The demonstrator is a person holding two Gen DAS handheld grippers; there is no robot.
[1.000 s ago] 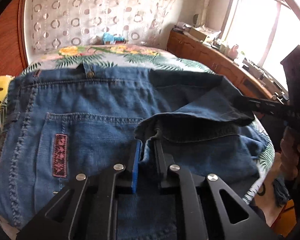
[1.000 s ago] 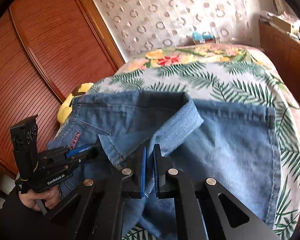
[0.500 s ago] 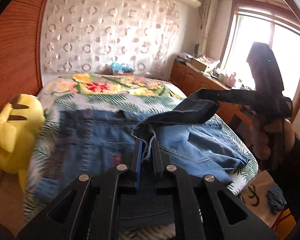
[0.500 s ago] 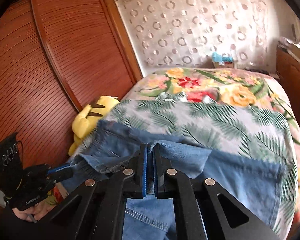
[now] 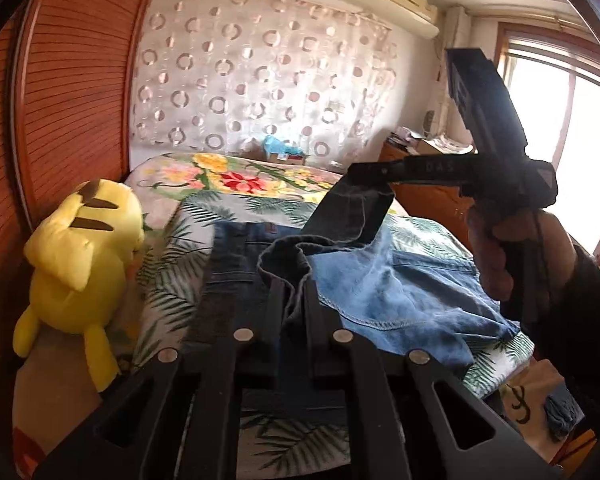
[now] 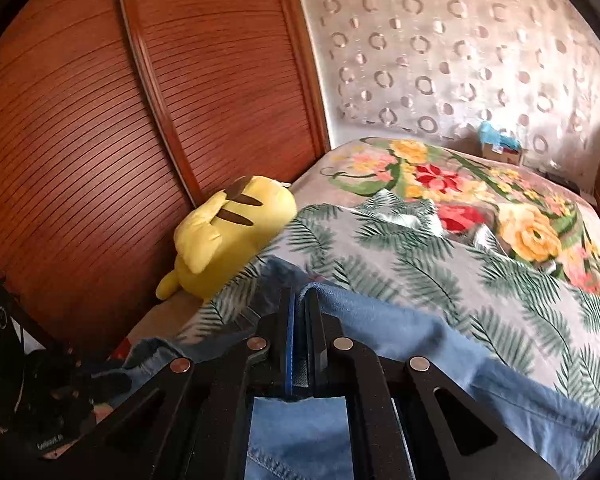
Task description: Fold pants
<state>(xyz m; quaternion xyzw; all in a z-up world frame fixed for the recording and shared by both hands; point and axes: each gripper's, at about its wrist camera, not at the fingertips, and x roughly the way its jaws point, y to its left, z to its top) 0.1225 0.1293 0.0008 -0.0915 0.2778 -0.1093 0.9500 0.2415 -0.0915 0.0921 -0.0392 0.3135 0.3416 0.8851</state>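
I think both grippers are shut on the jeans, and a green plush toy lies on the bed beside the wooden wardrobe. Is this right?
Not quite: the plush toy is yellow, not green, as the right wrist view shows. The rest holds: the left gripper and the right gripper are each shut on the jeans, and the toy lies on the bed beside the wooden wardrobe.

- The bed [image 5: 236, 184] has a cover with big flowers at the far end and green leaves nearer.
- Blue jeans [image 5: 400, 280] lie on the near part.
- A yellow plush toy [image 5: 80, 256] rests at the bed's left edge, by the wooden wall.
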